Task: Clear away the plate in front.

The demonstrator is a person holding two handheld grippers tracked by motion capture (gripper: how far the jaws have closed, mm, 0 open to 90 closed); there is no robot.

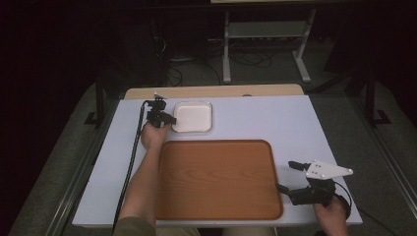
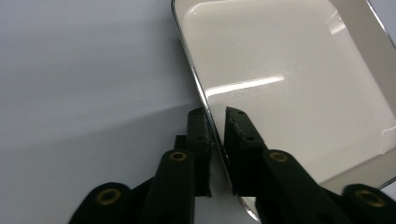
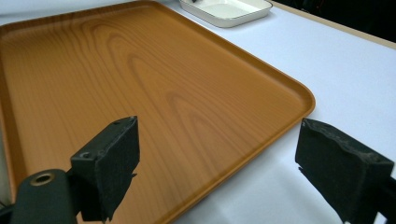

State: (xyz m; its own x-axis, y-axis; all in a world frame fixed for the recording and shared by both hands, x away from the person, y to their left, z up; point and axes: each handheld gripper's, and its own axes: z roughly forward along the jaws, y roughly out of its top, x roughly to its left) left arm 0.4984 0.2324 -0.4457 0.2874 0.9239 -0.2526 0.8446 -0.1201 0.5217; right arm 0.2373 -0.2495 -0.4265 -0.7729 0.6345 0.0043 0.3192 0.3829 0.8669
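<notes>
The dish, white with a thin metallic rim, sits on the white bench toward 12 o'clock in the high view, just beyond the far edge of the tray and apart from it. The dish is shallow, square with rounded corners.

Left gripper: positioned at the dish's 9 o'clock edge. In the left gripper view, the left gripper has its jaws nearly together, one pad outside the rim and one inside, with the dish wall between them. The pads appear to press on the rim; the jaws are clamped on the dish. The dish rests flat on the bench.

Right gripper: at about 4 o'clock in the high view, just beside the tray's right edge, near its near right corner. In the right gripper view, the right gripper has its jaws spread wide, with nothing between them; the tray corner lies beneath and ahead, and the dish shows at 12 o'clock.

The tray is wood-grained, brown, with a raised lip, and lies at the centre of the bench toward 6 o'clock.

No readable brand, label or writing is visible on the dish, tray, bench or grippers.
</notes>
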